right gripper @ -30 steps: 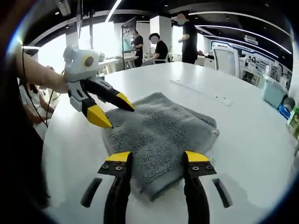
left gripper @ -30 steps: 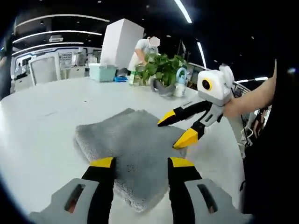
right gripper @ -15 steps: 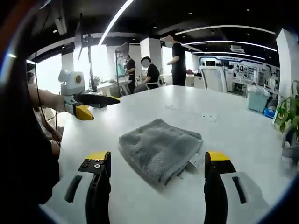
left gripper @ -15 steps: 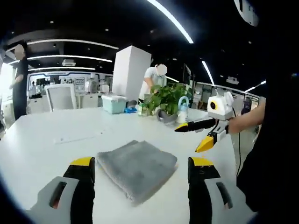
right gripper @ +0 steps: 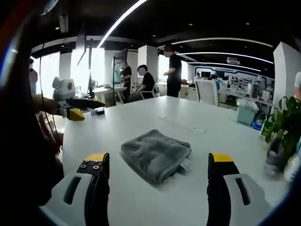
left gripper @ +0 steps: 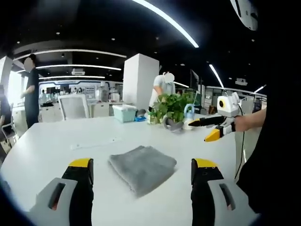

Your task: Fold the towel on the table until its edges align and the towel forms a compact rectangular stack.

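The grey towel lies folded into a compact rectangular stack on the white table; it also appears as the towel in the right gripper view, a small white tag at its near right corner. My left gripper is open, held back from the towel with nothing between its yellow-tipped jaws. My right gripper is open too, raised off the towel. The right gripper shows at the right of the left gripper view, held by a hand. The left gripper shows at the left of the right gripper view.
A potted green plant and a pale teal bin stand at the table's far side, with a white chair behind. Several people stand or sit at desks beyond. A flat ruler-like strip lies on the table.
Both grippers have drawn further back and up from the folded towel, so it looks smaller. The towel itself lies as before.
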Demonstrator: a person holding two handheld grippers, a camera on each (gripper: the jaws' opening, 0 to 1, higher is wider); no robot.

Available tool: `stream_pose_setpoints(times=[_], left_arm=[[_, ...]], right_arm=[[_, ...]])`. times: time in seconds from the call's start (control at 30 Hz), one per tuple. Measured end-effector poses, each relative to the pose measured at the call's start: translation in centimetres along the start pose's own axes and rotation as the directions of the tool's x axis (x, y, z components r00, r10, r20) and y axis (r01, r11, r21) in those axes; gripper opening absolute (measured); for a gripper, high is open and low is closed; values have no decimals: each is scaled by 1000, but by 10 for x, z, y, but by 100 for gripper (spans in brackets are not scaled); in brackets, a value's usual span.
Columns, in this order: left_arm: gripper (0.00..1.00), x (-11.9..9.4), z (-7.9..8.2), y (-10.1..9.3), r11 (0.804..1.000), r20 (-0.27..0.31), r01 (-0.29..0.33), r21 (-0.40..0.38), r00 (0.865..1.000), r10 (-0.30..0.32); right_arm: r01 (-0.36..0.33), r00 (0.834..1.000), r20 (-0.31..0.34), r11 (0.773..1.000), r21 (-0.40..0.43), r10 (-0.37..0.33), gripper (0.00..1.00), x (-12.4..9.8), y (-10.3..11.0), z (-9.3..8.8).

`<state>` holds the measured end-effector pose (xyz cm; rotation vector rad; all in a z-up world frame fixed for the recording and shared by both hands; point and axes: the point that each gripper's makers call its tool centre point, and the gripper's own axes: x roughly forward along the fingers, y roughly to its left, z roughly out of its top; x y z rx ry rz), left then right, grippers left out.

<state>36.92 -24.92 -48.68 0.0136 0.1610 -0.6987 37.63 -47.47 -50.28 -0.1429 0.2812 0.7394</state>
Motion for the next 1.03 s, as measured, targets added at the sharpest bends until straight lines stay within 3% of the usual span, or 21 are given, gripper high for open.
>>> stream_pose_setpoints(times=[0.13, 0.27, 0.43, 0.67, 1.03], left_arm=[[96, -8, 4, 13, 998, 21, -66, -14, 998, 66], [99, -14, 4, 13, 996, 21, -83, -22, 996, 83], [100, -17, 8, 12, 993, 51, -102, -52, 993, 105], [100, -12, 4, -3, 993, 14, -109, -55, 994, 110], [100, -11, 11, -3, 992, 19, -121, -46, 992, 122]], right_arm=[[15, 1000, 12, 999, 36, -15, 94, -9, 3, 3], [51, 999, 4, 997, 50, -51, 99, -16, 1, 0], [90, 996, -26, 993, 81, -88, 99, -22, -8, -5], [112, 994, -2, 983, 147, -113, 99, -28, -17, -2], [129, 992, -12, 984, 124, -128, 99, -30, -23, -8]])
